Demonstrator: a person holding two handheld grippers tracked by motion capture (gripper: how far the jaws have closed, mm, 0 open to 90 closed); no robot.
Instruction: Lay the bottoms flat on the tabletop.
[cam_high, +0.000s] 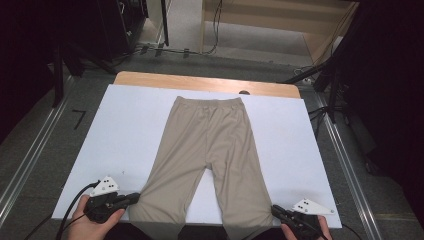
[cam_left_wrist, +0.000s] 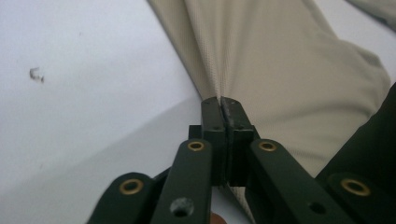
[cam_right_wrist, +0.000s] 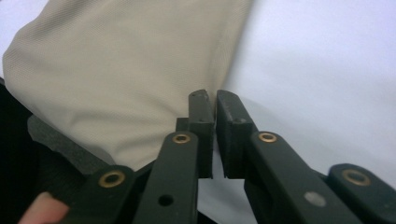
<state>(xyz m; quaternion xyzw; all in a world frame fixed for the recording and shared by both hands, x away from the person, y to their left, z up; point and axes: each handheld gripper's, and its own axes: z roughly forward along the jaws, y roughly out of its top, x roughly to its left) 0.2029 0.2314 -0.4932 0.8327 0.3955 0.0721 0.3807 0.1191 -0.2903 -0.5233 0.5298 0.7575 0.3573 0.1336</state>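
Beige pants (cam_high: 207, 145) lie flat on the white board (cam_high: 125, 130), waistband at the far side, legs toward me. My left gripper (cam_high: 136, 198) sits at the outer edge of the left leg near its hem. In the left gripper view its jaws are pressed together on the fabric edge (cam_left_wrist: 205, 79), and creases run from the tips (cam_left_wrist: 222, 100). My right gripper (cam_high: 274, 208) is at the outer edge of the right leg. In the right gripper view (cam_right_wrist: 215, 94) a narrow gap remains between its jaws, with the cloth edge (cam_right_wrist: 219, 70) right at the tips.
The board lies on a wooden table (cam_high: 200, 81) whose far strip shows. Metal rails (cam_high: 30, 155) run along both sides on the floor. A small scrap (cam_left_wrist: 35, 73) lies on the white board left of the left leg. Hands hold both grippers at the near edge.
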